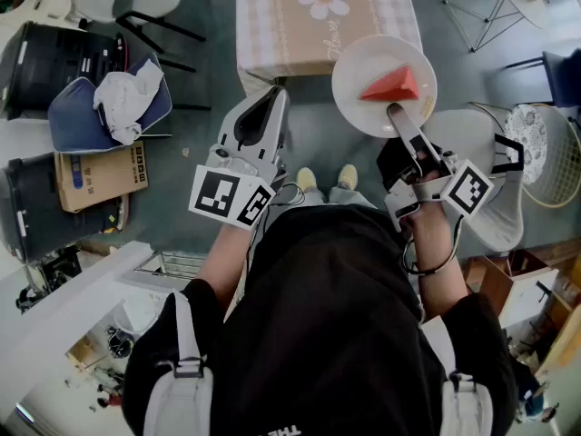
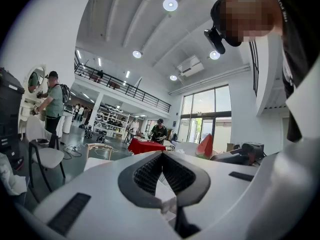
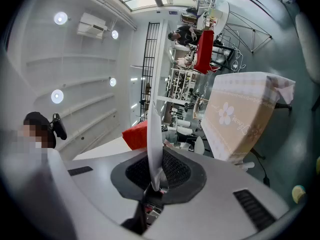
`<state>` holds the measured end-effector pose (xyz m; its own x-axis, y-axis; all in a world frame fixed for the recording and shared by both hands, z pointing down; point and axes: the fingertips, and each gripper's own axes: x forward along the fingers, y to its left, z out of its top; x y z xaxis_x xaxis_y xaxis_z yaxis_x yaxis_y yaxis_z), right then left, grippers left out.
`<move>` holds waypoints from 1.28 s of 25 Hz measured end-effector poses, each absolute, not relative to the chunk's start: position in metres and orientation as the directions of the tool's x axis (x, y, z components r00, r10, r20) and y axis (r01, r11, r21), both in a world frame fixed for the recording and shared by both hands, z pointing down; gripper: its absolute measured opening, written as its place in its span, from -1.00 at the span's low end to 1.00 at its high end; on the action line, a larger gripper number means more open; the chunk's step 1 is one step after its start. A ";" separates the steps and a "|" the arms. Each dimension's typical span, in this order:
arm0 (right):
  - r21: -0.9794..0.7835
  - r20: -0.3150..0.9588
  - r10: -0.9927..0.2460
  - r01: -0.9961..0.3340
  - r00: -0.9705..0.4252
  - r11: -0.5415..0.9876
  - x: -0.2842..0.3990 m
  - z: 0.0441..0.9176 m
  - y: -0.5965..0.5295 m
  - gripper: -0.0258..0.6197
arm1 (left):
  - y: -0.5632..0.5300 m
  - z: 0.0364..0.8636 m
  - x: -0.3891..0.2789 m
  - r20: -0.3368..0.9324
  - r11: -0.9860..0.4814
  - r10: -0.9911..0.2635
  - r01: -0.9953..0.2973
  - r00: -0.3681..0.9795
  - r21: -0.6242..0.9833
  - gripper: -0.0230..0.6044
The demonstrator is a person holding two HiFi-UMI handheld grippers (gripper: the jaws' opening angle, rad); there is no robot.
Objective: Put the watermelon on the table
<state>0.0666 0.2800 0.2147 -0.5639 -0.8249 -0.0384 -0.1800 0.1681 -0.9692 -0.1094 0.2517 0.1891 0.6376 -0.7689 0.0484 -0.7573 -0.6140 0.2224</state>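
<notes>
— Where's the watermelon [image 1: 392, 86]?

— It's a red wedge lying on a white plate [image 1: 356, 98], right of the plate's middle, with its point towards the person. In the head view the plate sits at the near right corner of the bench [image 1: 281, 25], its far rim overlapping that corner, and the rest of it hangs over the grey floor [image 1: 318, 139]. I can't tell whether any of it touches the bench.

— What's holding the plate?

— The right tongs [image 1: 396, 113]. They reach in level from the person's side and are clamped on the near rim. In the right gripper view the plate [image 3: 155, 104] shows edge-on, a thin white blade rising between the dark pads [image 3: 177, 171], which press on it from both sides. The watermelon [image 3: 136, 134] shows as a red block just left of that edge, with the bench [image 3: 240, 119] and its flower-print cloth off to the right.

— And the other hand?

— The left tongs [image 1: 272, 94] point level at the bench's near edge, left of the plate and apart from it. In the left gripper view the tongs [image 2: 162, 155] are closed together at the tips with nothing between them. Beyond them to the right, the watermelon [image 2: 205, 146] stands out red.

— Anything nearby?

— The person's shoes [image 1: 322, 178] show on the floor between the two arms, and a cardboard box [image 1: 95, 178] lies well off to the left.
</notes>
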 end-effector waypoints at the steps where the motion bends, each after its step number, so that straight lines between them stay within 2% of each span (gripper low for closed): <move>1: -0.968 -0.044 -0.823 -0.179 -0.566 0.175 0.067 0.214 0.279 -0.83 | 0.251 0.190 -0.110 0.046 -0.614 -0.769 -0.757 0.637 0.222 -0.90; 18: -0.963 -0.061 -0.832 -0.188 -0.551 0.195 0.074 0.207 0.303 -0.83 | 0.276 0.187 -0.107 0.031 -0.631 -0.758 -0.744 0.652 0.221 -0.90; 32: -0.960 -0.069 -0.834 -0.190 -0.548 0.204 0.055 0.203 0.321 -0.83 | 0.287 0.185 -0.132 0.021 -0.633 -0.758 -0.743 0.652 0.217 -0.90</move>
